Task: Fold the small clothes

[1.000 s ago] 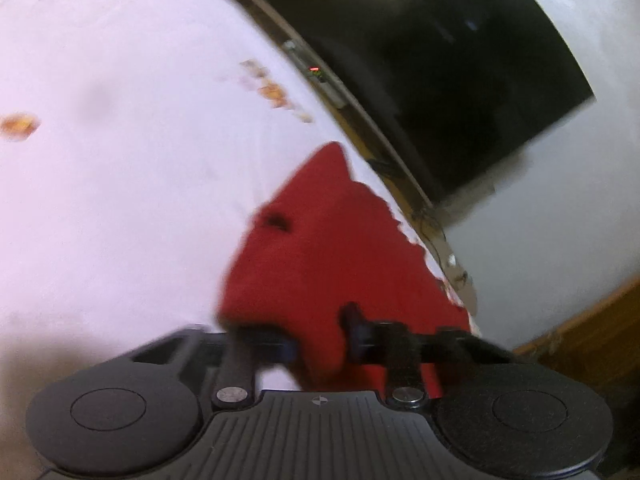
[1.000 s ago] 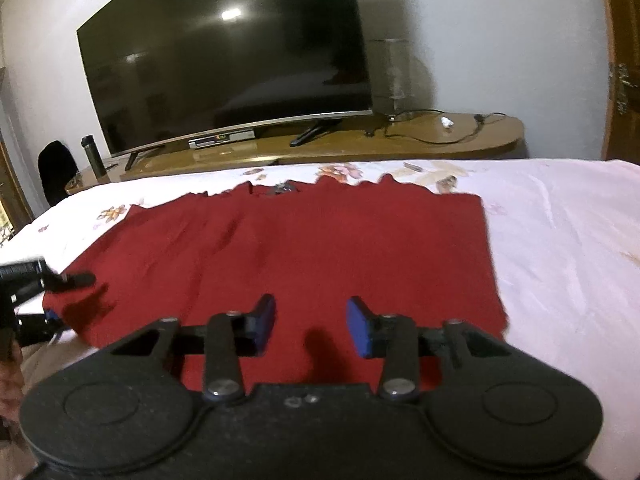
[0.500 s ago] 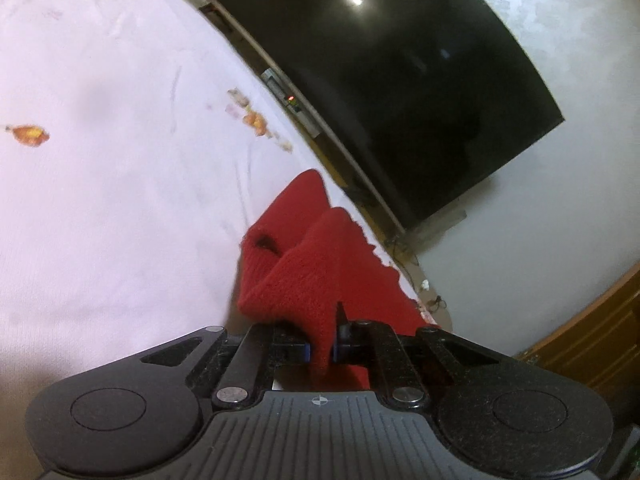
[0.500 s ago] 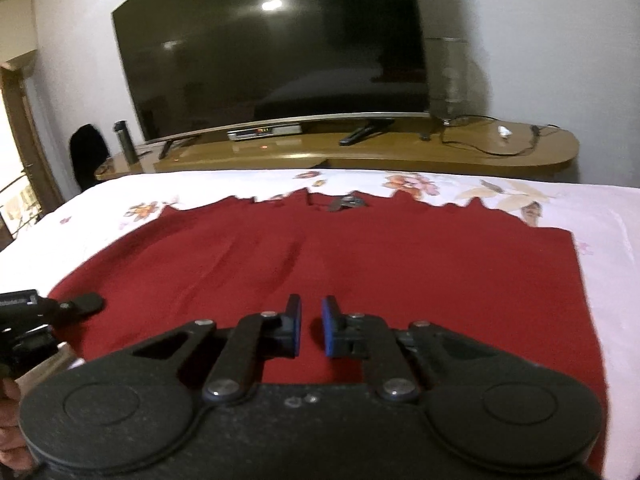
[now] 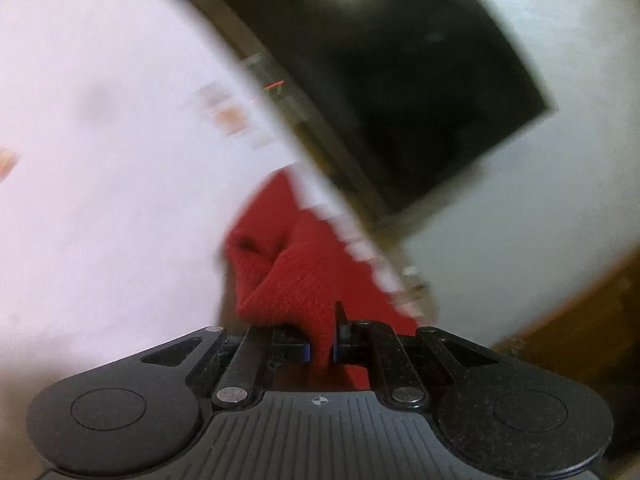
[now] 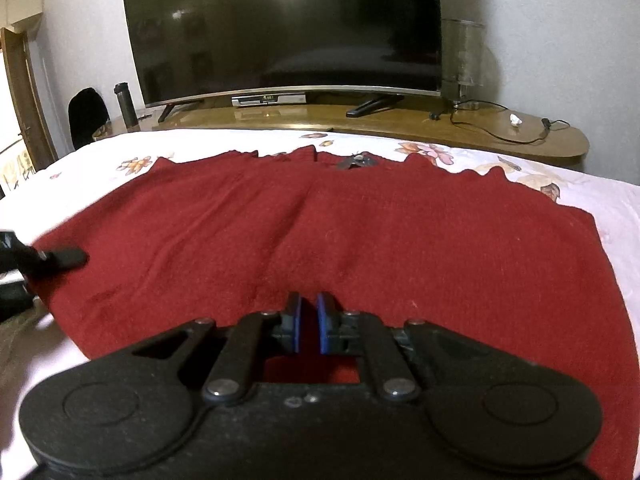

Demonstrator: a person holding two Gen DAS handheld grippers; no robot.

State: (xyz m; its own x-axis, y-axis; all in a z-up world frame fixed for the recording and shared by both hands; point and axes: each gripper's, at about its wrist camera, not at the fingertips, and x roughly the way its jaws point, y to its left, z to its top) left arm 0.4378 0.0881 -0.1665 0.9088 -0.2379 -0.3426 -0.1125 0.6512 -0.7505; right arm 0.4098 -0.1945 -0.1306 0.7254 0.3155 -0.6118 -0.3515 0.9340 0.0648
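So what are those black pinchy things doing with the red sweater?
A person holds two grippers and is folding the red sweater spread on the white flowery bedsheet. The left gripper is pinching a bunched-up edge of it. The right gripper is pinching the near edge. No fold is made yet.

A dark red sweater (image 6: 360, 232) lies on a white bedsheet (image 6: 608, 208) printed with orange-brown leaves. Black grippers carry blue pads (image 6: 295, 328).
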